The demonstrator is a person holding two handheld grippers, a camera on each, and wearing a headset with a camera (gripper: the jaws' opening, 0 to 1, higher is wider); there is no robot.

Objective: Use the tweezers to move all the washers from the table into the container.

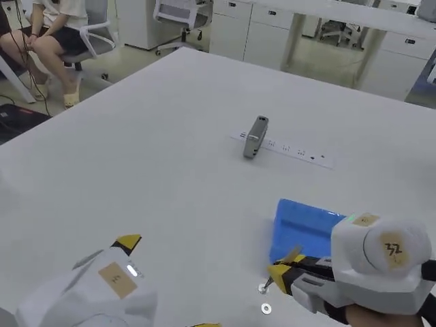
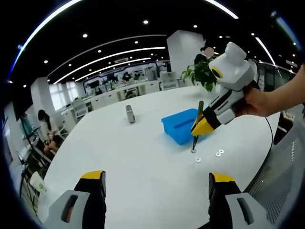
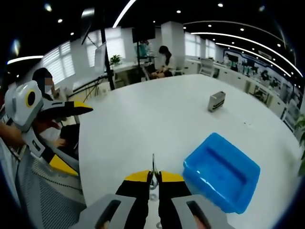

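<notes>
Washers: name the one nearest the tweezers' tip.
The washer at the tip of the tweezers, closest to the blue container; the rest lie farther off.

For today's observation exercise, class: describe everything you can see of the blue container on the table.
The container is a shallow, rectangular blue tray with rounded corners and a thick rim; it looks like glossy, slightly translucent plastic. It sits upright and open-topped on the white table, with no washer showing inside. Nothing grips it. The right gripper, shut on tweezers, hangs just beside it, and washers lie on the table nearby, apart from it.
</notes>
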